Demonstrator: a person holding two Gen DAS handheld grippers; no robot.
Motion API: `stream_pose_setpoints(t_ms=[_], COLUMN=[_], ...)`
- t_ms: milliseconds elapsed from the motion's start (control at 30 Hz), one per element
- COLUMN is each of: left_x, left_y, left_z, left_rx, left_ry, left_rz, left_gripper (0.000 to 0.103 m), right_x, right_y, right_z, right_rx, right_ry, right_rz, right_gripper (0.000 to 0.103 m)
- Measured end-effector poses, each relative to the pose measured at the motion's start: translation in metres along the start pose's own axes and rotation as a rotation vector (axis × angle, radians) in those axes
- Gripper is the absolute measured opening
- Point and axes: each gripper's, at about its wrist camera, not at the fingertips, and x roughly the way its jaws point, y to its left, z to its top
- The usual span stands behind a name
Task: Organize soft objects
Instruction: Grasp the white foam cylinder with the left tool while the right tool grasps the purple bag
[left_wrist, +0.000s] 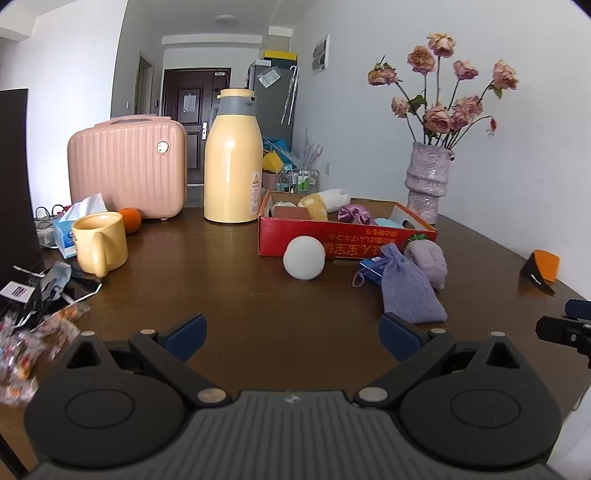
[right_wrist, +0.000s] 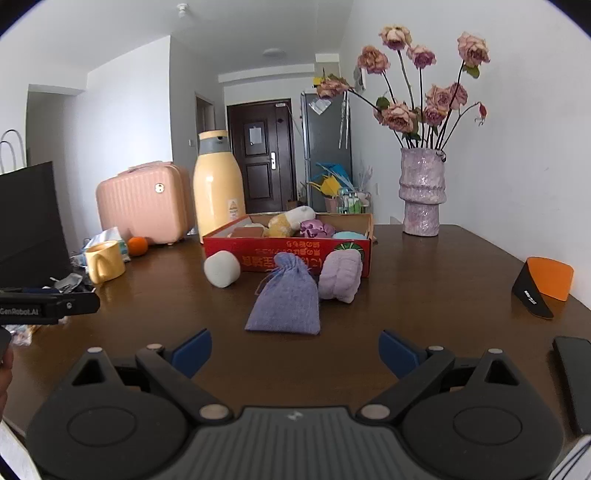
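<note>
Left tool (left_wrist: 291, 334): released, jaws spread wide, nothing between them; held low over bare tabletop.
Right tool (right_wrist: 295, 349): released, jaws spread wide, empty; pouch lies just ahead of it.
Tabletop (left_wrist: 229, 295): dark brown wood, glossy; broad bare stretch between both tools and the box.
Box (right_wrist: 258, 247): red cardboard, open top, mid-tabletop; holds several soft items, among them a yellow-and-white plush (right_wrist: 286, 221), a purple satin piece (right_wrist: 314, 228) and a pale blue one (right_wrist: 349, 235).
Pouch (right_wrist: 286, 302): blue-violet drawstring bag, flat on the tabletop in front of the box, outside it.
Lilac roll (right_wrist: 340, 275): soft, ribbed, right of the pouch and touching it, against the box front.
White ball (right_wrist: 221, 268): left of the pouch, apart from it, at the box's front left corner.
Left edge: mug (left_wrist: 99, 242), orange (left_wrist: 130, 219), tissue pack (left_wrist: 68, 232), wrappers and cables crowd this side.
Right edge: orange-and-black wedge (right_wrist: 546, 286) near the wall; a dark flat item (right_wrist: 574, 384) at the near right corner.
Back edge: pink case (left_wrist: 127, 166), yellow flask (left_wrist: 232, 158), vase (right_wrist: 421, 192) of dried roses.
Room: white walls, dark door (right_wrist: 262, 155) down a hallway, grey fridge (right_wrist: 327, 147) beside it.
</note>
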Motion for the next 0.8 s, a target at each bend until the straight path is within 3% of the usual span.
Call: stream_pose_setpoints(t_ms=[333,600,667,800], left_x=[0.080,0.177,0.202,0.244], left_y=[-0.001,-0.008,-0.013,-0.020], left_z=[0.034,0.062,0.067,0.073], left_rx=[0.002,0.042,0.066,0.101], left_ry=[0.067,0.187,0.206,0.232], left_rz=[-0.006,-0.034,-0.035,-0.019], left_gripper=[0.101,0.101,0.096,0.094], right_x=[0.076,0.150,0.170,0.204], right_y=[-0.005,-0.012,-0.014,-0.017], right_z=[0.037,0.052,0.053,0.051], right_rx=[-0.010,0.022,0.028,0.064], right_ry=[0.072,0.160,0.187,0.247], right_rz=[-0.007,0.021,0.026,0.030], right_gripper=[0.096,0.095,0.095,0.088])
